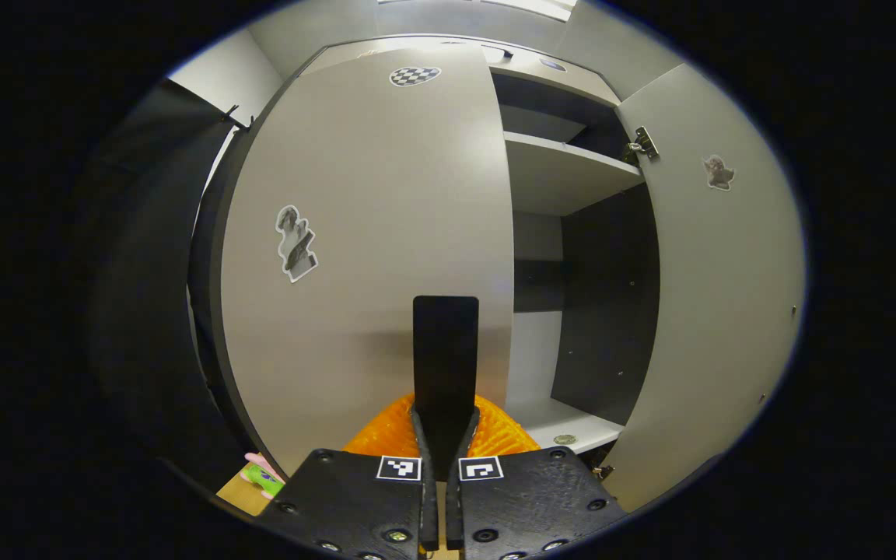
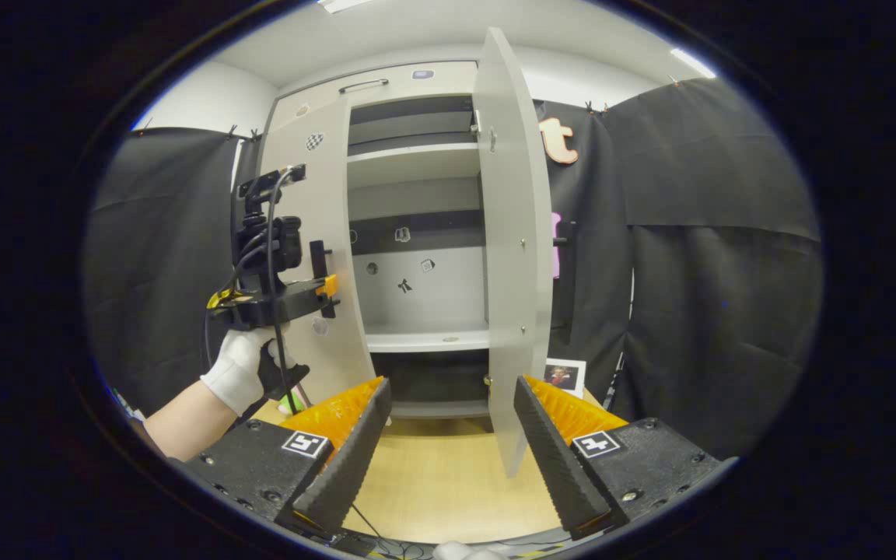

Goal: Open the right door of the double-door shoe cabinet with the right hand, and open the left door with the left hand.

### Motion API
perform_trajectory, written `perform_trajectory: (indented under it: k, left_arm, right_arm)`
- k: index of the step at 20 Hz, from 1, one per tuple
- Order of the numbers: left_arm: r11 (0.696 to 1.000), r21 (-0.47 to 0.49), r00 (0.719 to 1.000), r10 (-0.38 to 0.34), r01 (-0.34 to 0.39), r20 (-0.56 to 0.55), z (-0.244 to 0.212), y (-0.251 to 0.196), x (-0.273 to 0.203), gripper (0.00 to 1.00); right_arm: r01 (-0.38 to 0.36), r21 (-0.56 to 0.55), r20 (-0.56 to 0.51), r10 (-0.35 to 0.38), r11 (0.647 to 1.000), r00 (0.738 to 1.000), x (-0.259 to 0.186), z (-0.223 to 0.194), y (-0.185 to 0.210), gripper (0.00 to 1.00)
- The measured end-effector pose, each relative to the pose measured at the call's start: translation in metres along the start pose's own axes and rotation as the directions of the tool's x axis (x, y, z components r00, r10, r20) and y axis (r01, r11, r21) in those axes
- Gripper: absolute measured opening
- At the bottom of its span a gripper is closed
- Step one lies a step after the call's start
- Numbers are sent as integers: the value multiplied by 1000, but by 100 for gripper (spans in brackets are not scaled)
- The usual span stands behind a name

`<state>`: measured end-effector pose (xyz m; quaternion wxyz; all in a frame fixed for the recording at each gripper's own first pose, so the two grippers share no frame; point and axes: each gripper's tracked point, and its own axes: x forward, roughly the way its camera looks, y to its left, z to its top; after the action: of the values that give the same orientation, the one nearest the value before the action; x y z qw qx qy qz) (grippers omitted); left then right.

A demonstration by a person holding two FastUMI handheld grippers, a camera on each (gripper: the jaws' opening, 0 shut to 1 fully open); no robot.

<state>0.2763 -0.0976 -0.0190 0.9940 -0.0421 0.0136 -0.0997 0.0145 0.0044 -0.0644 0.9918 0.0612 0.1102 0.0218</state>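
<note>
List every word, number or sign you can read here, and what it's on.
No readable words or numbers.
Figure sticker: a picture, no text.
Checkered sticker: pattern only.
Square markers by the jaws: coded patterns, no letters.
Card: too small to read.

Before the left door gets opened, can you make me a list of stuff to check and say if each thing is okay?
1. Right door swung wide open: ok.
2. Left door open: not ok, it sits shut or nearly shut.
3. Left tongs at the left door's free edge: ok, close in front of it.
4. Left tongs gripping the door: cannot tell; the fingers look pressed together with no door between them.
5. Right tongs out of the way: ok, open, holding nothing, back from the cabinet.
6. Gloved hand holding the left tongs: ok.
</note>
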Motion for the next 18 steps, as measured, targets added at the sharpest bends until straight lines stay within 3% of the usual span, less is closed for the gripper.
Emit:
perform_trajectory:
  k: [7,11,18]
  left_arm:
    - [1000,3,1000,-4,4,-1,1,24,-60,3]
    - [998,-56,1000,-28,28,-1,1,38,-85,3]
    - [1000,-19,1000,2,-2,3,3,67,-117,3]
  right_arm:
    - [-45,-22,-12,45,999,999,-19,-14,13,99]
    - [-65,-24,-20,64,998,998,-25,-18,21,99]
    - [-92,-35,-31,91,995,995,-29,-22,35,99]
